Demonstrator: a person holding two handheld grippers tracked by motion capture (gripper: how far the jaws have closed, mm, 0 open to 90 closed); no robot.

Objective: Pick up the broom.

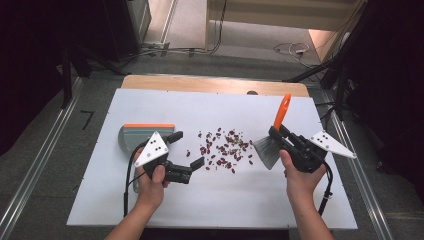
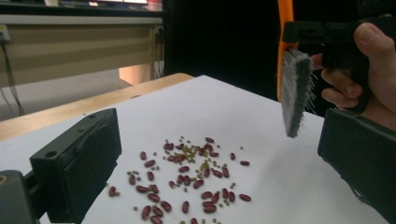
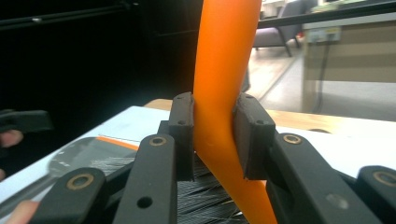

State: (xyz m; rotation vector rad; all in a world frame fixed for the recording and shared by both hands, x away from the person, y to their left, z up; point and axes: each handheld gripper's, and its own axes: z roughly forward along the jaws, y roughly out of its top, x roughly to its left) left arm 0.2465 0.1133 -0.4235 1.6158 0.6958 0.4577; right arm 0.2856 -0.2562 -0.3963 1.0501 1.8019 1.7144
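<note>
Beans [image 1: 224, 148] sit scattered mid-surface [image 1: 210, 200]; right claw [image 1: 278, 134] clamps the brush [image 1: 272, 142] handle for sweeping, while left claw [image 1: 187, 150] hangs wide and empty near the dustpan [image 1: 137, 136].

A lab: white table [image 1: 150, 200] on a railed frame [image 1: 30, 170], loose cables [image 1: 292, 48] on the floor.

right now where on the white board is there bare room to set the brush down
Bare: the near strip of the white board between the two hands, and the far strip beyond the beans. Crowded: the middle with the beans, and the left by the dustpan.
</note>
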